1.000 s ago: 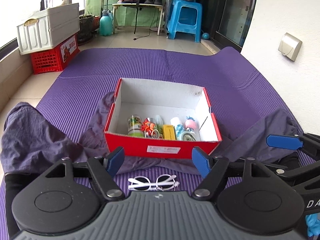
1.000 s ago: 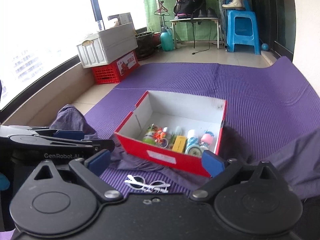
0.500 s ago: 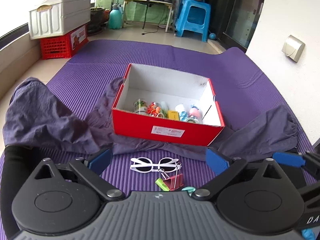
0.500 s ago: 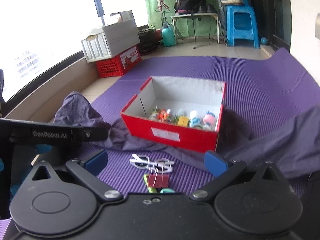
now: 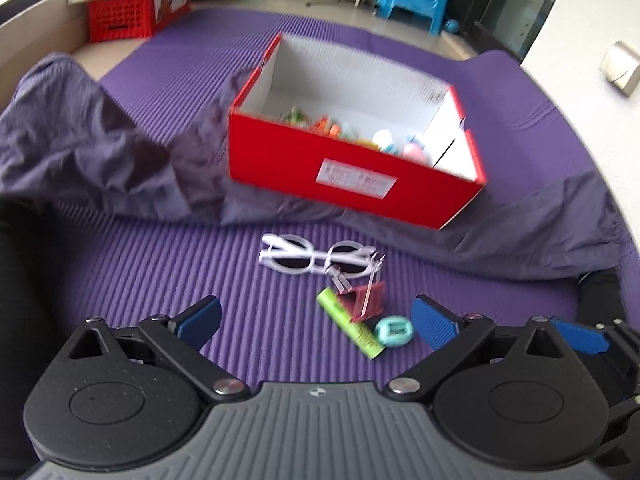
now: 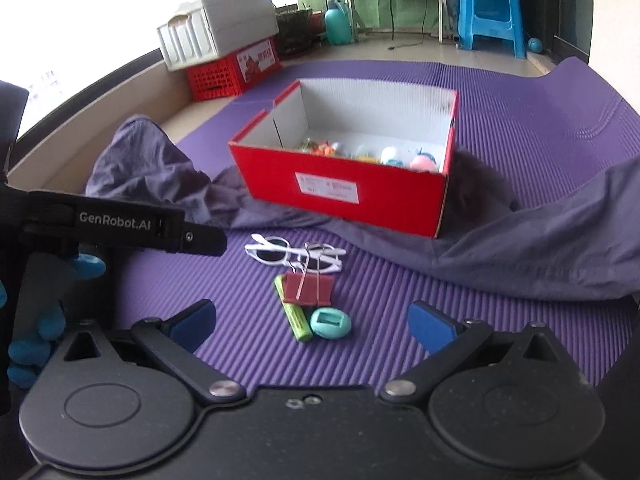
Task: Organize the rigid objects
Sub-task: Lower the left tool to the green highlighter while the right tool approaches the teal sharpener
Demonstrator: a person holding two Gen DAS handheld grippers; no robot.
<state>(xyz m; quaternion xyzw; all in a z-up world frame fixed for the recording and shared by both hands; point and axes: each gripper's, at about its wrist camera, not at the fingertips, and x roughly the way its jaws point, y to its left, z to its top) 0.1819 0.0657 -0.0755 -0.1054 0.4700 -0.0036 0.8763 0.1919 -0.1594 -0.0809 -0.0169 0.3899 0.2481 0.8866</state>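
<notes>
We had both grippers spread wide w/ nothing between the blue pads: the left gripper (image 5: 316,318) and right gripper (image 6: 310,322) each hung over the purple mat (image 6: 248,332), angled down at it.

Nearest to us on the mat lay a small cluster of loose items. A teal oval gadget (image 6: 331,322) w/ a little square window sat closest, just beside the end of a lime-green tube (image 6: 296,318) (marker or lip balm, we couldn't tell). A red binder clip (image 6: 308,289) w/ its wire handles folded up lay across the tube's far end, touching it. Just past the clip were white round-framed sunglasses (image 6: 290,254) w/ dark lenses, arms folded; the clip's wire handles reached up to the frame.

Behind those, a rumpled grey-purple cloth (image 6: 540,248) spread across the mat on both sides. A red box (image 6: 344,196) w/ white inside walls and a white label on its front sat on the cloth, open on top. Along its near wall were small colourful pieces, orange, green, white & pink; details too blurred to name.

Farther back, off the mat: a white crate (image 6: 218,36) stacked on a red crate (image 6: 232,70), and a blue stool (image 6: 490,12).
</notes>
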